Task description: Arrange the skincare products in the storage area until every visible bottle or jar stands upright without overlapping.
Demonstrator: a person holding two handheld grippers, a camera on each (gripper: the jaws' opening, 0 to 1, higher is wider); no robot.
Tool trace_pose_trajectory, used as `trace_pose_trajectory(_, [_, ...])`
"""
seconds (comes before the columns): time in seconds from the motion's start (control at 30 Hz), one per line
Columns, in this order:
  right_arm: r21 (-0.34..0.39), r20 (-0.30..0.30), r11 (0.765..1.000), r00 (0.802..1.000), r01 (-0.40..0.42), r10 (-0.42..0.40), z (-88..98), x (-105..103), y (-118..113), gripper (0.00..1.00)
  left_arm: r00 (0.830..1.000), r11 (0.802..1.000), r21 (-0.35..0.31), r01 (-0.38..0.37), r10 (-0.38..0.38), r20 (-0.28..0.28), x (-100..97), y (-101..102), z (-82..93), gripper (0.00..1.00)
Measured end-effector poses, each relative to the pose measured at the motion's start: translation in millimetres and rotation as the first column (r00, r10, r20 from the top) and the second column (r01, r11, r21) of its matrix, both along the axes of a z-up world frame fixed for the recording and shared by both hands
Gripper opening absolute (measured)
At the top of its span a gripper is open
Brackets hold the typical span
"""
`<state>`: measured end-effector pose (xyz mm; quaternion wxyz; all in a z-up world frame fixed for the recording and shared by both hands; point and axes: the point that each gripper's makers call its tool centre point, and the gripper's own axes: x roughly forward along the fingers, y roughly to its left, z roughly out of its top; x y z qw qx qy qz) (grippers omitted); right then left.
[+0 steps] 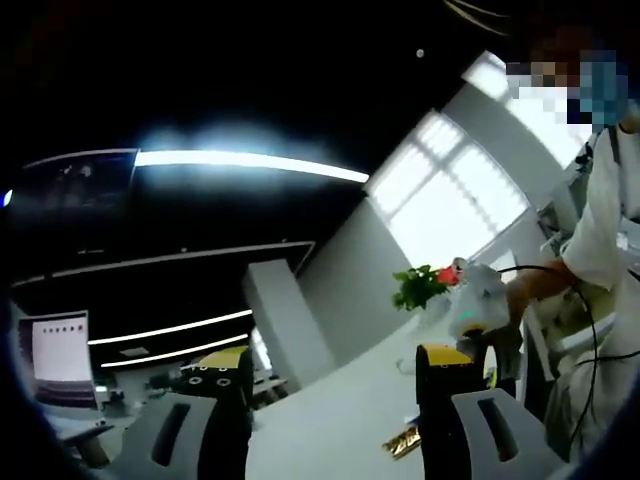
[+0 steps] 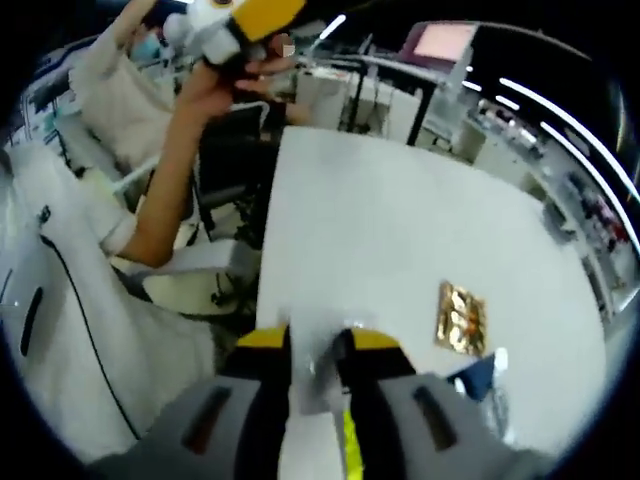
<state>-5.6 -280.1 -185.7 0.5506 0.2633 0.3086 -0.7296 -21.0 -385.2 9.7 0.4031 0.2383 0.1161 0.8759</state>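
My left gripper (image 1: 335,360) points up and across a white table (image 1: 330,420), its jaws wide apart with nothing between them. It also rises at the top of the right gripper view, as the left gripper (image 2: 235,25) held in a hand. My right gripper (image 2: 315,345) hangs over the white table (image 2: 400,230) with its jaws close together on a small pale, blurred thing (image 2: 318,372). From the left gripper view, the right gripper (image 1: 478,305) sits in a hand at the right. A gold packet (image 2: 462,318) lies flat on the table; the gold packet (image 1: 405,440) lies by my left gripper's right-hand jaw.
A person in white (image 2: 90,300) stands at the table's left edge, beside an office chair (image 2: 225,170). A small blue thing (image 2: 480,378) lies near the gold packet. A green plant with a red flower (image 1: 425,285) stands at the far end. Desks and screens (image 2: 440,45) lie beyond.
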Motion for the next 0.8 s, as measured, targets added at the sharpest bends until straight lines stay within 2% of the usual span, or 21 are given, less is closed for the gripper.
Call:
trace_pose_trajectory(0.03, [-0.012, 0.036, 1.000, 0.999, -0.013, 0.014, -1.6, 4.7, -0.8, 0.21, 1.000, 1.000, 0.003, 0.004, -0.004, 0.000, 0.8, 0.5, 0.3, 0.67])
trace_pose_trajectory(0.1, [-0.028, 0.105, 1.000, 0.994, 0.011, -0.008, -4.4, 6.3, 0.1, 0.21, 1.000, 1.000, 0.004, 0.007, -0.007, 0.000, 2.0, 0.5, 0.9, 0.67])
trace_pose_trajectory(0.2, [-0.045, 0.063, 0.999, 0.998, 0.000, 0.003, -2.6, -2.4, -0.2, 0.25, 1.000, 1.000, 0.003, 0.004, -0.004, -0.006, 3.0, -1.0, 2.1, 0.67])
trace_pose_trajectory(0.23, [-0.053, 0.066, 0.999, 0.998, -0.004, 0.008, -0.7, -2.0, -0.2, 0.26, 1.000, 1.000, 0.008, 0.006, -0.006, -0.007, 3.1, -1.7, 2.9, 0.67])
trace_pose_trajectory(0.37, [-0.157, 0.139, 0.988, 0.990, 0.009, 0.013, 13.1, -0.3, -7.4, 0.26, 1.000, 1.000, 0.023, 0.011, -0.011, -0.005, 3.7, -3.0, 4.2, 0.67])
trace_pose_trajectory(0.5, [-0.167, 0.110, 0.986, 0.994, 0.008, 0.011, 17.9, -7.3, -5.2, 0.27, 1.000, 1.000, 0.020, 0.006, -0.006, -0.005, 3.7, -2.7, 3.1, 0.67])
trace_pose_trajectory(0.6, [-0.203, 0.097, 0.979, 0.995, 0.019, 0.000, 24.1, -12.3, -4.6, 0.29, 1.000, 1.000, 0.022, 0.008, -0.008, -0.004, 5.0, -2.0, 3.5, 0.67])
trace_pose_trajectory(0.73, [-0.215, 0.093, 0.976, 0.996, 0.034, -0.015, 26.5, -18.0, -1.2, 0.34, 1.000, 1.000, 0.018, 0.010, -0.010, -0.007, 6.7, -1.0, 4.0, 0.67])
trace_pose_trajectory(0.8, [-0.232, 0.069, 0.972, 0.998, 0.025, -0.009, 28.8, -21.8, -1.0, 0.39, 1.000, 1.000, 0.021, 0.012, -0.011, -0.005, 6.8, -0.7, 4.4, 0.67])
